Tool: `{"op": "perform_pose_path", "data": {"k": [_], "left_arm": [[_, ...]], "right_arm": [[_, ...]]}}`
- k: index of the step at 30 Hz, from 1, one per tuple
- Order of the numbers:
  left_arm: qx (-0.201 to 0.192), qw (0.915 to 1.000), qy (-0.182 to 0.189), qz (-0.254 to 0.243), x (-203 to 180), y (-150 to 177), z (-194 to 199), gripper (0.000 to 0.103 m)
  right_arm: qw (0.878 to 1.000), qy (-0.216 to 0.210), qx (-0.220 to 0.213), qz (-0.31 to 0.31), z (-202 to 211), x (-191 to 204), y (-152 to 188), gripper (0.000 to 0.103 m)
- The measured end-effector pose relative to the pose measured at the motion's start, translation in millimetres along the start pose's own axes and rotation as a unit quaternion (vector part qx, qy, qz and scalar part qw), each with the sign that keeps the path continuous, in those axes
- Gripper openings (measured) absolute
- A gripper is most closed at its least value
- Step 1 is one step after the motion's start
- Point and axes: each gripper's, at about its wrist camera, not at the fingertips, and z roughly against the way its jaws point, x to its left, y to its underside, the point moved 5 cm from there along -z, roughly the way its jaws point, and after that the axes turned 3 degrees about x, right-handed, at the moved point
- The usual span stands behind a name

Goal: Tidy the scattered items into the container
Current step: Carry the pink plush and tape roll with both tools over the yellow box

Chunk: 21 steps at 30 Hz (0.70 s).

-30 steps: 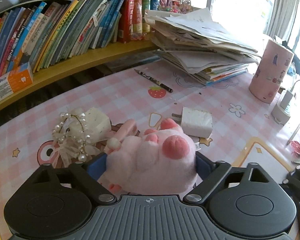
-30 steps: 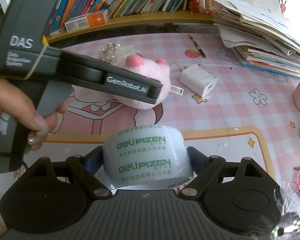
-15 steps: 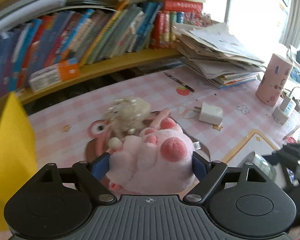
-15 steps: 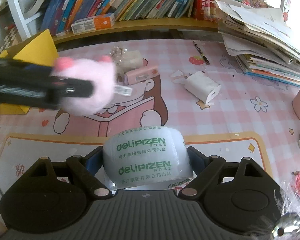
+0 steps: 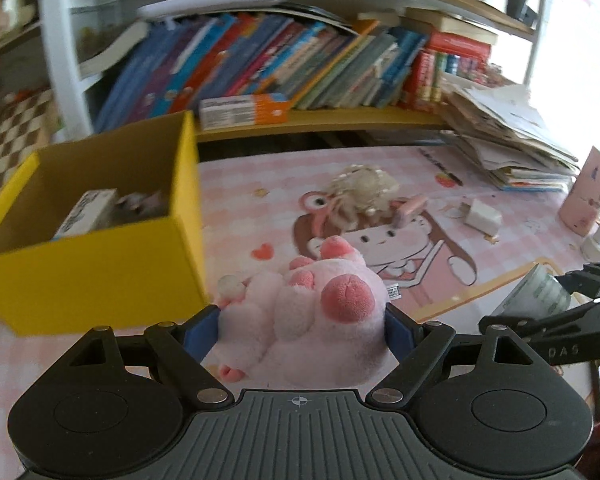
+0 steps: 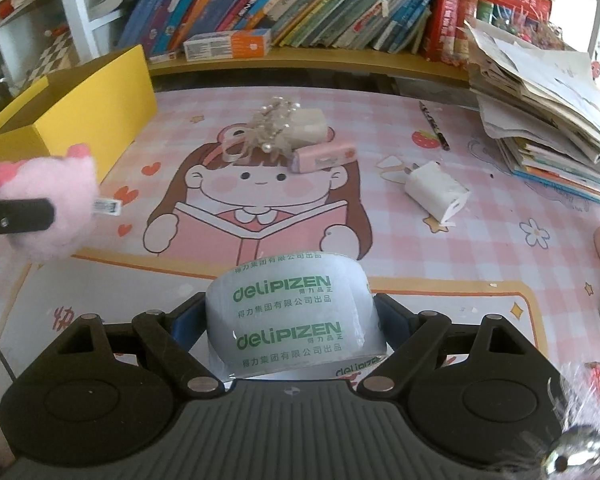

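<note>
My left gripper is shut on a pink plush paw toy and holds it above the mat, just right of the open yellow box. The box holds a small carton and a grey item. The toy also shows at the left of the right wrist view. My right gripper is shut on a roll of clear tape with green print. On the mat lie a pearl bow hair clip, a pink eraser, a white charger and a pen.
A shelf of books runs along the back. A stack of papers and books sits at the right, with a pink cup beyond it. The yellow box also shows in the right wrist view at the left.
My left gripper has lifted the plush toy off the mat and swung it left, up to the yellow box. My right gripper has stayed put with the tape.
</note>
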Motion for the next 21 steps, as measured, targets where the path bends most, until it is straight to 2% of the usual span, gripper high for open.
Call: {"op": "perform_pose_path", "data": {"k": [10, 21], "left_arm": [[0.0, 0.9998, -0.009, 0.018, 12.3, 17.6, 13.9, 0.086], [-0.014, 0.9997, 0.02, -0.004, 17.3, 21.4, 24.1, 0.086]], "right_arm": [[1.0, -0.006, 0.002, 0.019, 4.5, 18.2, 4.9, 0.086], [1.0, 0.019, -0.009, 0.006, 19.2, 33.8, 10.5, 0.086]]}}
